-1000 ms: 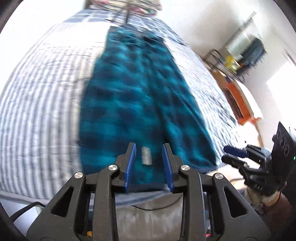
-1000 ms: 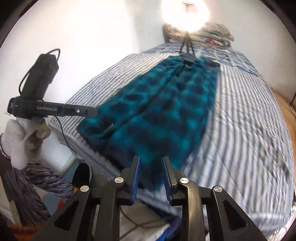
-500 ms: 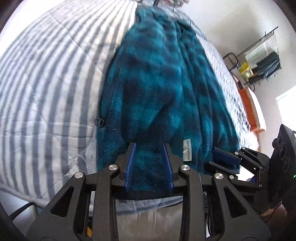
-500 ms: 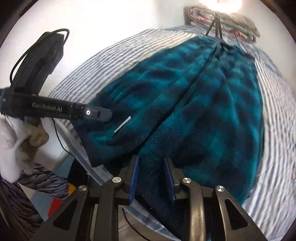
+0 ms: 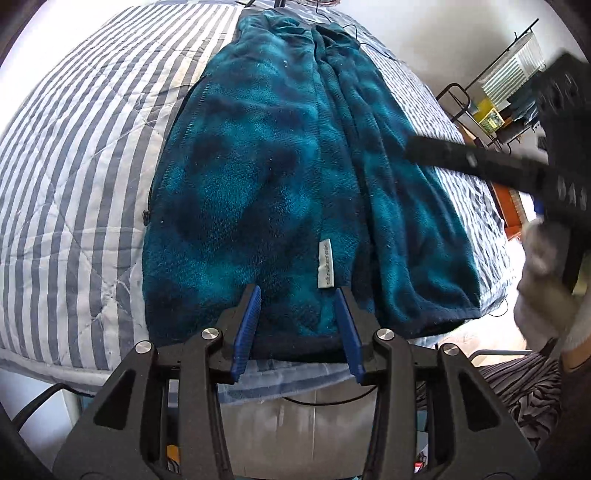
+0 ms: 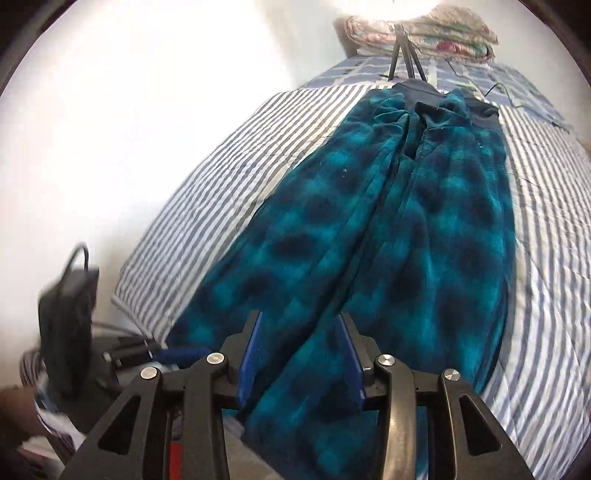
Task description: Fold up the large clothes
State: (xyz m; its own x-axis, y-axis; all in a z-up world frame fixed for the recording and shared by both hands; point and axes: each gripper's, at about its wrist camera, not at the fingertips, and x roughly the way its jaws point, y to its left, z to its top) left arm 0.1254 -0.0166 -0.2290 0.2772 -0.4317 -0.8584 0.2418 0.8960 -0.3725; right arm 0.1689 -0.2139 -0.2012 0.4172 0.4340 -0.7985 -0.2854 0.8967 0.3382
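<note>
A teal and navy checked fleece garment point(image 5: 280, 177) lies lengthwise on the striped bed, its dark hem at the near edge and a white label point(image 5: 325, 266) near that hem. My left gripper point(image 5: 297, 301) is open, its blue pads astride the hem by the label. In the right wrist view the same garment point(image 6: 388, 236) runs away towards a dark waistband. My right gripper point(image 6: 301, 349) is open, its pads astride the garment's near end, which hangs over the bed edge. The right gripper also shows blurred in the left wrist view point(image 5: 480, 162).
The blue and white striped bedspread point(image 5: 74, 155) covers the bed. A tripod point(image 6: 404, 59) and folded bedding point(image 6: 421, 29) stand at the far end. A metal rack with items point(image 5: 495, 96) and an orange object are to the right. A white wall lies left of the bed.
Both grippers have moved in low over the garment's near end. The right gripper has swung up and across in the left view, now blurred.
</note>
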